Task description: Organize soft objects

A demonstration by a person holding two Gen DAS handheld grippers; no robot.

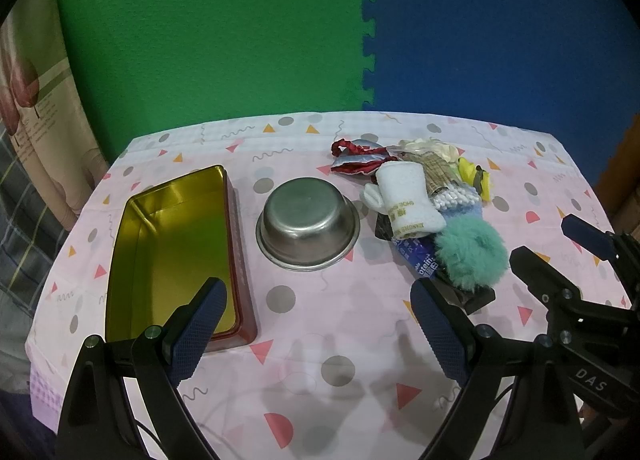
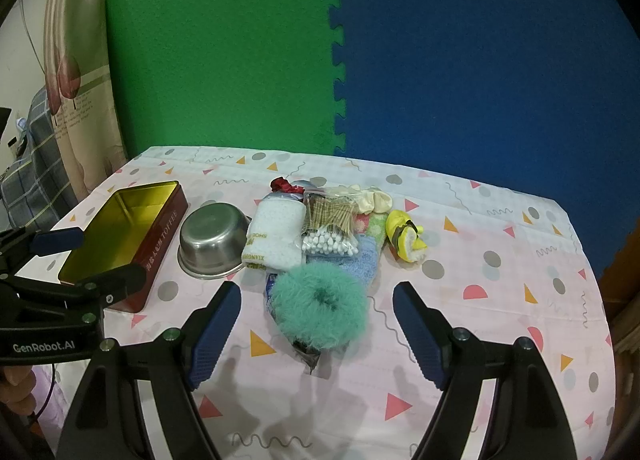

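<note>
A pile of soft things lies right of centre on the table: a fluffy teal scrunchie (image 2: 320, 306) (image 1: 470, 252) at the near end, a rolled white towel (image 2: 274, 238) (image 1: 408, 196), a bag of cotton swabs (image 2: 330, 226), a blue cloth (image 2: 366, 258), a yellow item (image 2: 404, 238) and a red and silver scrunchie (image 1: 356, 158). An open gold-lined tin (image 1: 176, 248) (image 2: 120, 228) and a steel bowl (image 1: 308, 220) (image 2: 212, 240) stand to the left. My left gripper (image 1: 316, 334) is open in front of the bowl. My right gripper (image 2: 318, 334) is open, just short of the teal scrunchie.
The table carries a pink patterned cloth (image 1: 320, 360). Green and blue foam mats (image 1: 360, 40) stand as a wall behind it. A dark packet (image 1: 416, 256) sticks out from under the pile. A curtain (image 2: 68, 60) hangs at the left.
</note>
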